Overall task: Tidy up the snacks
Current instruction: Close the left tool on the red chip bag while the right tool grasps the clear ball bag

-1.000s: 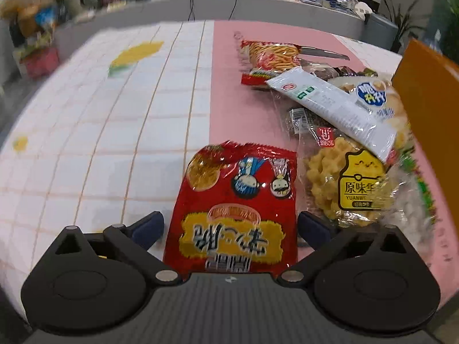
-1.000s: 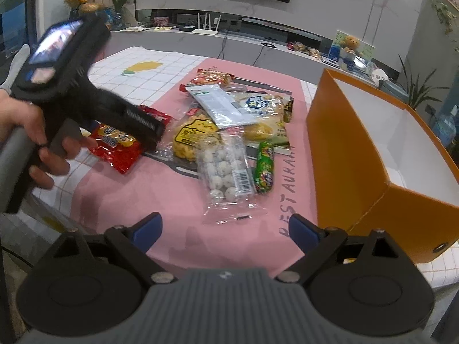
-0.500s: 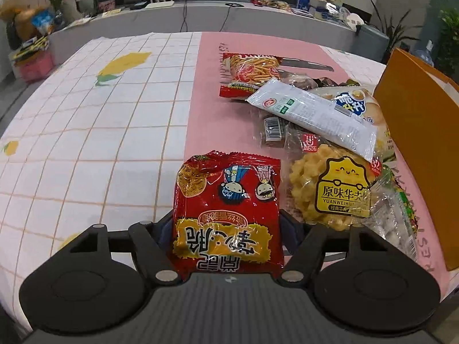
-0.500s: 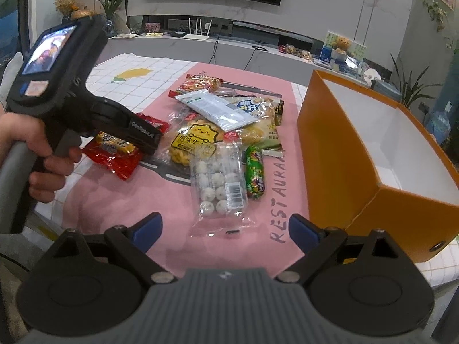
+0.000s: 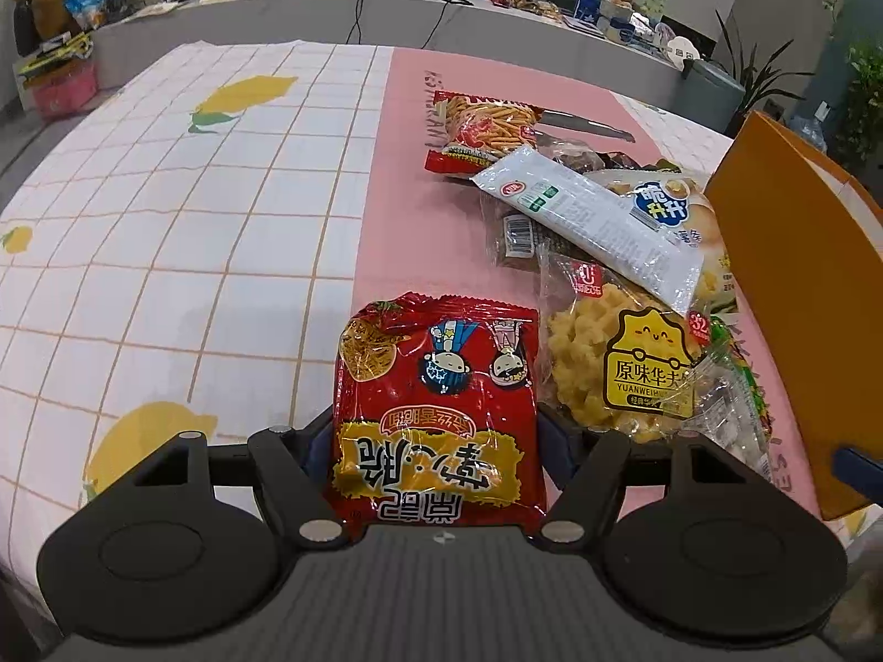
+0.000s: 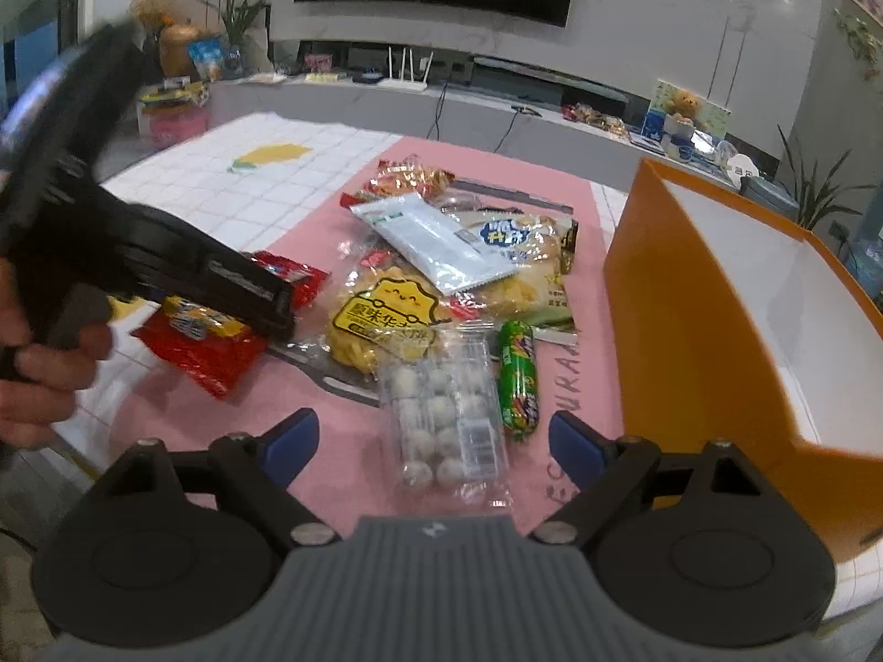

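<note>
My left gripper [image 5: 436, 441] is shut on a red snack packet [image 5: 436, 402] with yellow lettering and holds it off the table; both show in the right wrist view, the gripper [image 6: 259, 303] and the packet [image 6: 209, 347]. My right gripper [image 6: 433, 444] is open and empty, above a clear bag of white balls [image 6: 447, 414]. Beside it lie a green sausage stick [image 6: 517, 380], a yellow waffle snack bag [image 6: 386, 320], a white packet [image 6: 436, 243] and a red fries bag [image 5: 485, 132]. An open orange box [image 6: 690, 320] stands at the right.
The snacks lie on a pink runner [image 5: 397, 176] over a white checked tablecloth with lemons [image 5: 182, 209]. The orange box's wall [image 5: 794, 287] rises close on the right in the left wrist view. A counter with clutter [image 6: 496, 105] stands behind the table.
My left gripper closed on the red packet and lifted it off the table. My right gripper moved forward and lower over the bag of white balls, staying open.
</note>
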A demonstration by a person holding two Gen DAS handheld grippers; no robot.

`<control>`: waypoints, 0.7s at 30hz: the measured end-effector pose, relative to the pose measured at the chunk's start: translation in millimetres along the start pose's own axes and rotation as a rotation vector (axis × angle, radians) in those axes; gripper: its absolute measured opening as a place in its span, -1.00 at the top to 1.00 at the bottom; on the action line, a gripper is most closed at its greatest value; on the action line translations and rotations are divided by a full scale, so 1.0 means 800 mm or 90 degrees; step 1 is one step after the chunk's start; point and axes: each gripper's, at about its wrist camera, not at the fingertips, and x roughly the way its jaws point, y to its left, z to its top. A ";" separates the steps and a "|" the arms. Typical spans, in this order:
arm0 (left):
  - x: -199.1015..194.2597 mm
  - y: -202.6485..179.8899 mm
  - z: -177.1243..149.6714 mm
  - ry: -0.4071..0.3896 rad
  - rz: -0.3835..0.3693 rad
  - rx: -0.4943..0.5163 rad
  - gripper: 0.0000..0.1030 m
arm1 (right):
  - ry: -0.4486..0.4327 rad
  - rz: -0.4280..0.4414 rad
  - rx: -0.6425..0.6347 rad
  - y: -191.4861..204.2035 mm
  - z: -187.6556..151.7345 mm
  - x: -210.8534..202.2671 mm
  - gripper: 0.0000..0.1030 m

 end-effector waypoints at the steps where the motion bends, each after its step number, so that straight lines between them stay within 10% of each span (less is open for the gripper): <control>1: -0.001 0.001 -0.001 0.002 -0.005 -0.005 -0.57 | 0.007 -0.004 -0.001 0.000 0.001 0.009 -0.71; 5: -0.008 0.005 -0.004 0.004 -0.023 -0.027 -0.57 | 0.032 -0.012 0.003 -0.006 0.001 0.040 -0.22; 21: -0.055 0.008 -0.001 -0.056 -0.063 -0.044 -0.57 | -0.025 0.024 0.016 -0.024 -0.021 0.045 -0.12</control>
